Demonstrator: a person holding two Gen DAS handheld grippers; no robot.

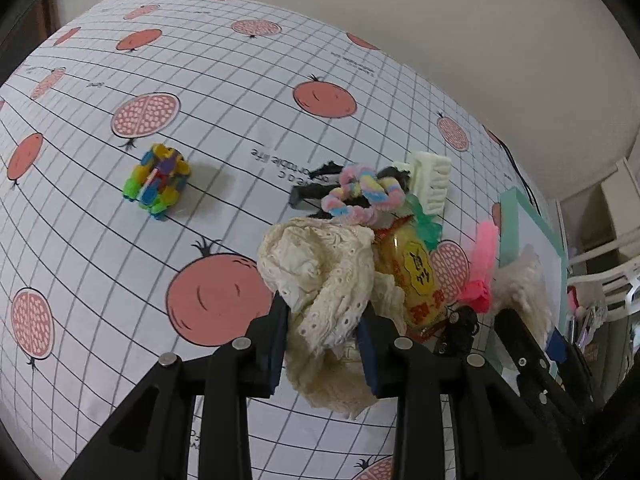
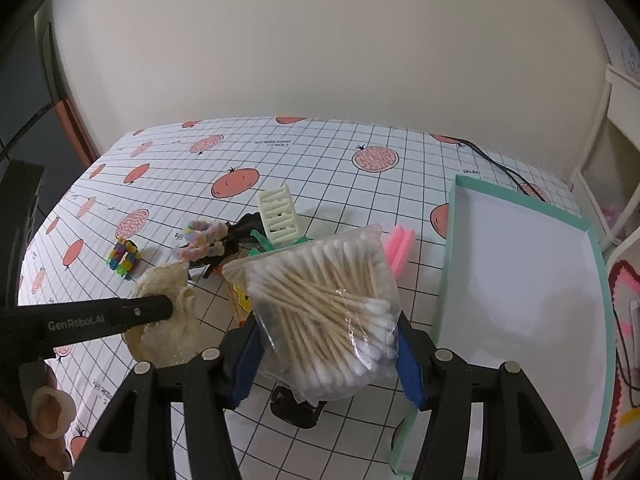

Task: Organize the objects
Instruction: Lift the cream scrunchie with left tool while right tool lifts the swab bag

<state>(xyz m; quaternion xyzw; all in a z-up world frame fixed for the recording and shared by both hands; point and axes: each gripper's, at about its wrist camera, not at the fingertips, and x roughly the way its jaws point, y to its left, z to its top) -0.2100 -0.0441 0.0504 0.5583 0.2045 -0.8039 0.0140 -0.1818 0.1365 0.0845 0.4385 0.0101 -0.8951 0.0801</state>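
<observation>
The work surface is a table covered by a white tablecloth (image 2: 328, 168) printed with a dark grid, whole pomegranates, halved pomegranates and small lines of text; it stands against a plain cream wall (image 2: 320, 40). A black cable (image 2: 494, 164) trails over the far right edge. At the right edge of the room stands white shelving, only partly visible. The left gripper (image 1: 324, 344) is clamped on a cream eyelet-lace fabric piece (image 1: 332, 276), bunched between its blue-padded fingers just above the cloth. The right gripper (image 2: 330, 352) holds a clear bag of cotton swabs (image 2: 324, 304) between its fingers, lifted over the clutter and just left of an open mint-green box (image 2: 592, 240) with a white interior, which lies on the table's right side. Behind the held items sits a tight cluster: a pastel fuzzy hair tie (image 1: 360, 196), a cream comb-like clip (image 1: 430, 180), a black hair clip (image 1: 312, 192), a yellow snack packet (image 1: 416, 276) and a pink toothed clip (image 1: 484, 252). A multicoloured beaded piece (image 1: 158, 182) lies well apart to the left. A hand (image 2: 28, 420) wearing a pale ring grips the left tool's handle.
</observation>
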